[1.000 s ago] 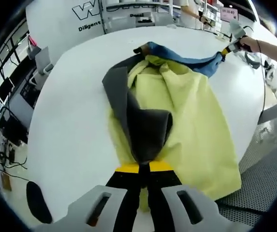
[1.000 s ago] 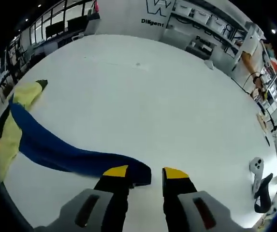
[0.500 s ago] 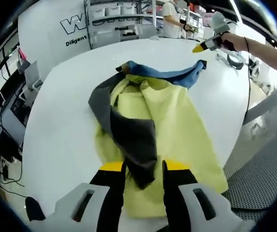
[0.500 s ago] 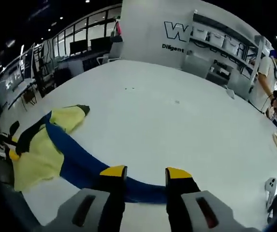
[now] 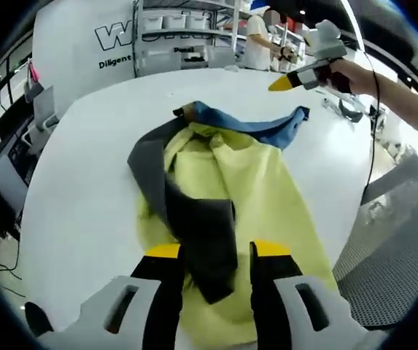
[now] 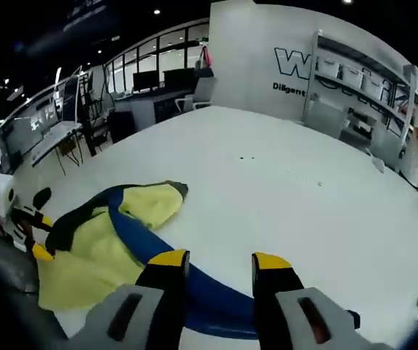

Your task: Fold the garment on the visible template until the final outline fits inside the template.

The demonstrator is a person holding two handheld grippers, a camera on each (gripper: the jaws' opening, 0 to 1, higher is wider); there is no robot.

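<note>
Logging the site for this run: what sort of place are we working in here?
Probably a robotics lab or open-plan tech workspace. A large white table holds the garment, a wall panel carries a big printed logo, shelving with bins stands beside it, and desks with monitors line the far side.

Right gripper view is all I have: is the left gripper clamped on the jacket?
Observer: No. The left gripper view shows the left gripper open, a jaw on either side of the dark grey sleeve, which lies across the yellow jacket.
Operator: Is my right gripper touching the blue sleeve?
Observer: No. In the left gripper view, the right gripper hangs in the air beyond the end of the blue sleeve, apart from it.
Operator: Anything at the table edge on that side?
Observer: A mesh chair stands at the edge of the white table, close to the jacket's hem.
</note>
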